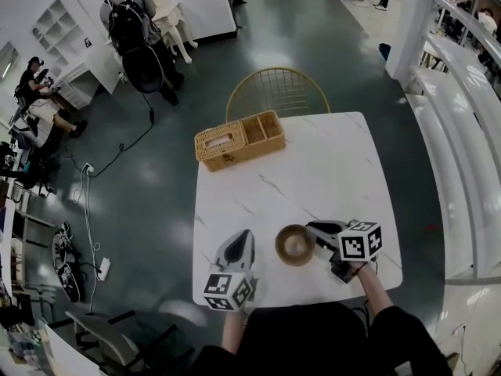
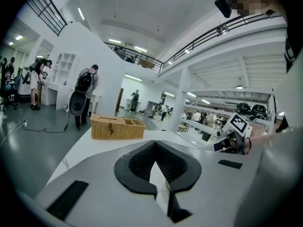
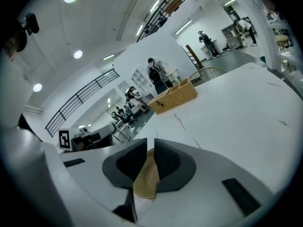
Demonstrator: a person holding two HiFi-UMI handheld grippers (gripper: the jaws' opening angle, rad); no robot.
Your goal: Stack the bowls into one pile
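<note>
Grey left gripper (image 1: 239, 240): nearest the person, over the front of the tabletop (image 1: 313, 163), jaws closed tip to tip on nothing. It seemed parked just beside the bowl, out of the other gripper's way.
Right gripper (image 1: 315, 237): jaws clamped on the bowl's right rim, with the tan wall pinched between the pads. A rim grip probably suited lifting it and lowering it onto another bowl.
Bowl (image 1: 295, 244): brown wood, mouth up, near the tabletop's front edge between the two grippers. Whether it rested on the tabletop or hung just clear could not be told.
Wicker basket (image 1: 239, 139): at the far left corner, well apart from the bowl, likely just set aside.
Wire chair (image 1: 278, 91): pushed in beyond the far edge.
Count: two grippers, one basket, one chair, and one bowl in view. Whether others were nested under it could not be told.
</note>
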